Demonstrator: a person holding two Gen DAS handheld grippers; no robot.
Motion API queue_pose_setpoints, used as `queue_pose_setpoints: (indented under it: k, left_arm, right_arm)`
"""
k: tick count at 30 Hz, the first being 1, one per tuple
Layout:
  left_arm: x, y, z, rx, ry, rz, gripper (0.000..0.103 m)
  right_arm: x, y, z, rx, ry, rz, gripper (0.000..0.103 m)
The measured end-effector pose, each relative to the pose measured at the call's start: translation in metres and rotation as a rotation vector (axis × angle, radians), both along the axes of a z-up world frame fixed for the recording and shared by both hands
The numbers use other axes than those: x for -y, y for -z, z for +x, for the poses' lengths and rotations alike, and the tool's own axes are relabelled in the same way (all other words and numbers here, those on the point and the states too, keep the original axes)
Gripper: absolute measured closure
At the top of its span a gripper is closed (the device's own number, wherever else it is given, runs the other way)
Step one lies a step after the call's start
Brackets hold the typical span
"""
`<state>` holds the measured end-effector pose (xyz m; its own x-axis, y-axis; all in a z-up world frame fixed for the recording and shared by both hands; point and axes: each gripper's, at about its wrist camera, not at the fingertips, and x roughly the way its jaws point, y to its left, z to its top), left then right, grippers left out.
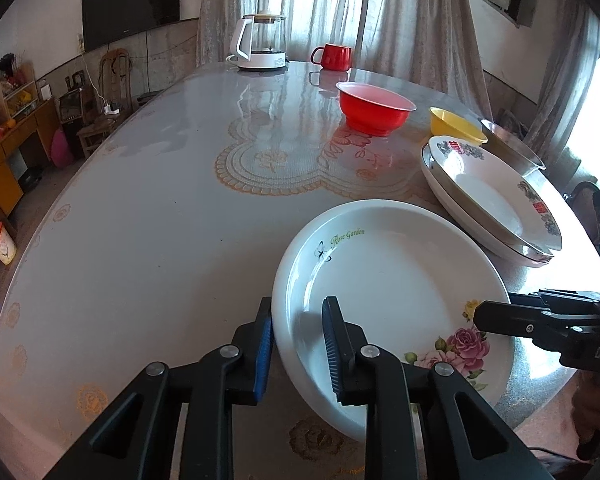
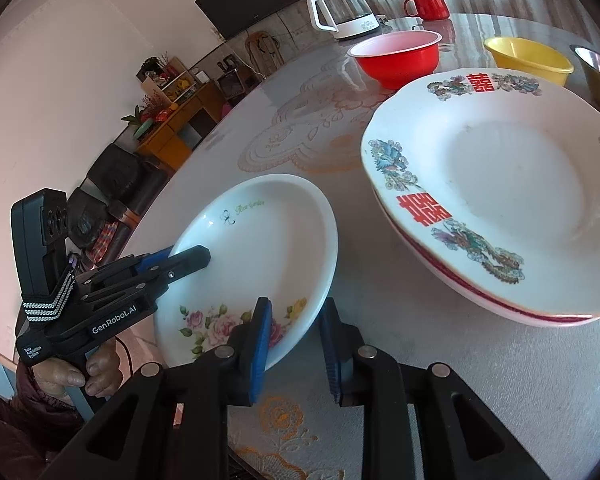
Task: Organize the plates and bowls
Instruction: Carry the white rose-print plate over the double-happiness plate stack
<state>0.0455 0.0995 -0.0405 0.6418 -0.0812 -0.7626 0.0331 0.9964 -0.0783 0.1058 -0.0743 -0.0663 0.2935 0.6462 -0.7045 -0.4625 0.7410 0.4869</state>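
Both grippers pinch the rose plate (image 1: 392,280) rim: left gripper (image 1: 298,344) on one side, right gripper (image 2: 296,344) opposite, apparently lifting it slightly.

Home dining room: curtains (image 1: 320,4), wall television (image 1: 132,2), kettle (image 1: 262,42).

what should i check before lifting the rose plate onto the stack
1. Left gripper clamped on the rim of the rose plate: ok, one finger inside, one outside.
2. Right gripper clamped on the opposite rim: ok.
3. Plate fully supported: not ok, its near edge overhangs the table.
4. Stacked plates free on top: ok, nothing lies in the upper one.
5. Path to the stack clear: ok; red bowl and yellow bowl sit behind it.
6. Grip firm enough to lift: cannot tell.
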Motion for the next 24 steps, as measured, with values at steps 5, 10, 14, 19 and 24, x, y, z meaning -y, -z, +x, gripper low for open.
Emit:
queue_pose_setpoints:
  k: [5,10,14,19,24]
  left_arm:
    - [-0.0016,-0.001,-0.0022,0.0,-0.013,-0.001,0.08]
    - [-0.0046,-0.0026,-0.0026,-0.004,-0.025,-0.034,0.08]
    - [-0.0037,-0.0048,-0.0033,0.005,-0.033,-0.042,0.08]
    - [-0.004,-0.0095,-0.0038,0.029,-0.033,-0.044,0.08]
    - [-0.0079,-0.0098,-0.0032,0.034,-0.04,-0.075,0.08]
  right_arm:
    - [-0.0002,-0.0009,-0.0016,0.008,0.005,-0.003,0.08]
    - [-0.0004,-0.0014,-0.0024,0.011,0.008,-0.007,0.08]
    - [-0.0002,-0.0016,-0.0027,0.008,0.01,-0.004,0.08]
    - [-0.001,-0.0011,-0.0024,0.01,0.012,-0.006,0.08]
    - [-0.0006,-0.0021,-0.0033,0.018,0.015,-0.007,0.082]
